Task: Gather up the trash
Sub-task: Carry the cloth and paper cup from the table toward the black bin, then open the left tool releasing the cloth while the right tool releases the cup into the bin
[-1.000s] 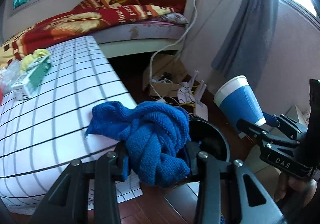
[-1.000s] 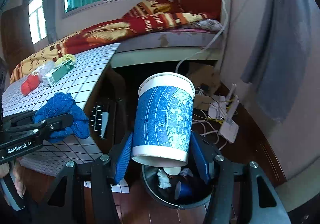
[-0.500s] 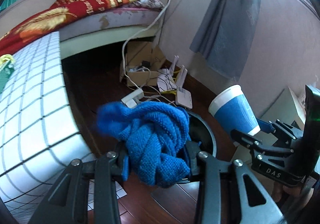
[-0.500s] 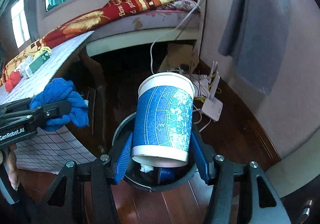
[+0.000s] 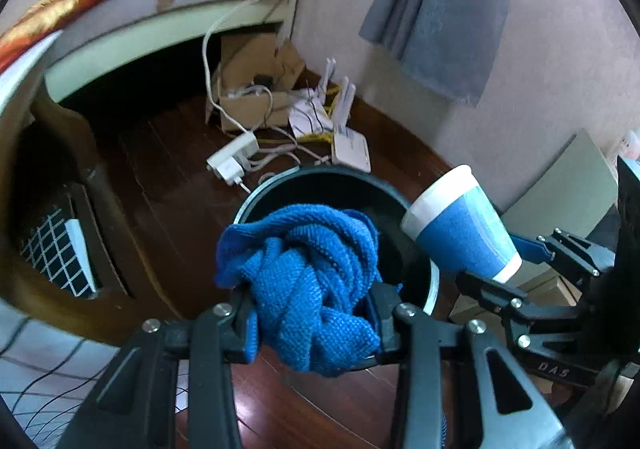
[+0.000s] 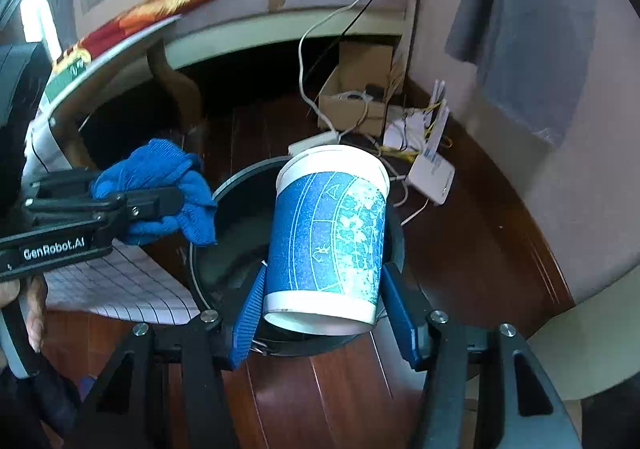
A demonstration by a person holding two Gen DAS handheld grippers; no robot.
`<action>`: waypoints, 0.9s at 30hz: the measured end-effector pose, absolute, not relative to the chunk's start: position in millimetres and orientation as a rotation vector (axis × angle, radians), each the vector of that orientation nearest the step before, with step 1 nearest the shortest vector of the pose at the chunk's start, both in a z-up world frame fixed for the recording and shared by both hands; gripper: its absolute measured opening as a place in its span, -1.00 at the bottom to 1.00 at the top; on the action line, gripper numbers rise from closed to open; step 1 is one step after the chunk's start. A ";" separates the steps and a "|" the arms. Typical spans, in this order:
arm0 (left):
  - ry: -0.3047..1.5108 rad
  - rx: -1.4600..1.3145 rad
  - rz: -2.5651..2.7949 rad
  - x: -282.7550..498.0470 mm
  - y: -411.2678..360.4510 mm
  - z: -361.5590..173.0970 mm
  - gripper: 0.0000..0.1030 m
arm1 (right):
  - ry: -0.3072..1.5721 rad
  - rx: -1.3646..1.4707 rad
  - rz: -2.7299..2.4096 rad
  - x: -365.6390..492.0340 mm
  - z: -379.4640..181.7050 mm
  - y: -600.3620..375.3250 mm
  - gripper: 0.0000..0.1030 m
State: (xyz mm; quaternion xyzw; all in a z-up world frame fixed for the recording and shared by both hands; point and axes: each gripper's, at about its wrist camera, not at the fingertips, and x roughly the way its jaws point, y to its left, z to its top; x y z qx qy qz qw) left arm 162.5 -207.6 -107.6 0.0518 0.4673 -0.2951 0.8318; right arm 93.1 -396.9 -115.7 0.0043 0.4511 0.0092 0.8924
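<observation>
Blue cloth [image 5: 312,281] and paper cup [image 6: 328,237] gripped above black bin [image 5: 320,181].

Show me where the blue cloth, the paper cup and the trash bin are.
cloth [image 5: 308,289], left wrist view, middle of the knitted bundle.
cup [image 6: 328,233], right wrist view, blue printed side wall.
bin [image 5: 320,173], left wrist view, far rim of the black bin.
</observation>
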 end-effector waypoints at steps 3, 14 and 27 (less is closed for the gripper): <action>1.004 0.140 -0.627 164.7 -213.7 -117.2 -0.19 | 0.970 -0.019 0.040 98.6 -130.9 -395.5 0.16; 1.135 0.156 -0.555 176.4 -213.0 -155.8 0.94 | 1.088 -0.166 -0.032 110.9 -177.6 -399.5 0.89; 1.106 0.205 -0.502 161.8 -210.9 -157.1 0.99 | 1.094 0.073 -0.134 110.7 -169.5 -442.6 1.00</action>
